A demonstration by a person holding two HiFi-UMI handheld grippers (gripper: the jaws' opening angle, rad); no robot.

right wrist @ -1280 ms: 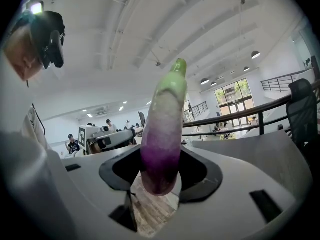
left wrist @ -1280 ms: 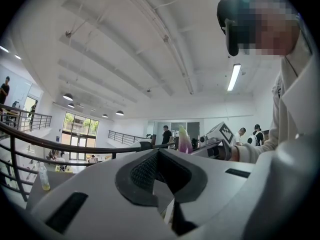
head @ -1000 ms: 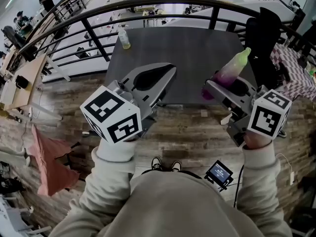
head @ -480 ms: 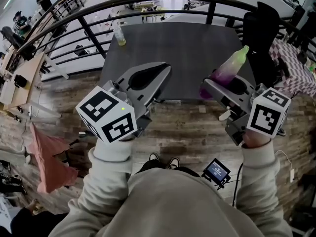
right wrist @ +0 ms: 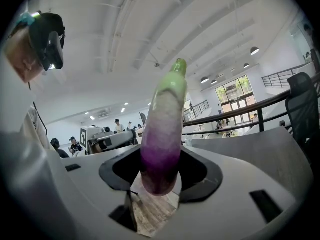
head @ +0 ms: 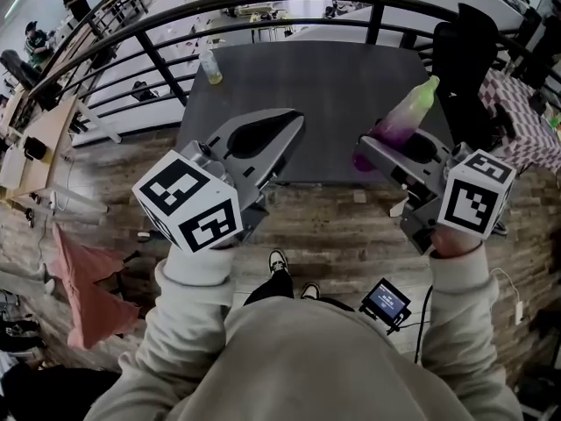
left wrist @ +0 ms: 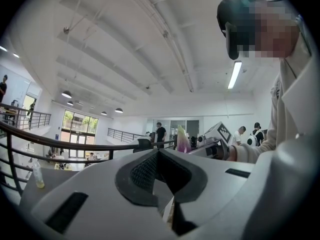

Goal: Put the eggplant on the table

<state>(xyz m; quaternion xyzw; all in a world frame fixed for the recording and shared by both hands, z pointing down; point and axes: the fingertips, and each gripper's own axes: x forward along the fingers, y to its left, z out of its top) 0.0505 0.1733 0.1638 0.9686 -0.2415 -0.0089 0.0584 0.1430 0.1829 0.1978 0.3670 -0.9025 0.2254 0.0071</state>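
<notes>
The right gripper [head: 392, 144] clamps the eggplant [head: 408, 115], the left gripper [head: 296, 123] pinched empty; best clear the table's [head: 324, 82] near edge, then lower gently.

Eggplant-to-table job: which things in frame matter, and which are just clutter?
Job:
- eggplant, gripped in the right claw
- table, where it is to go

Lying about:
- bottle at the table's far left corner
- chair beside the table
- pink cloth at lower left
- small screen near the person's feet
- left claw, shut and empty
</notes>
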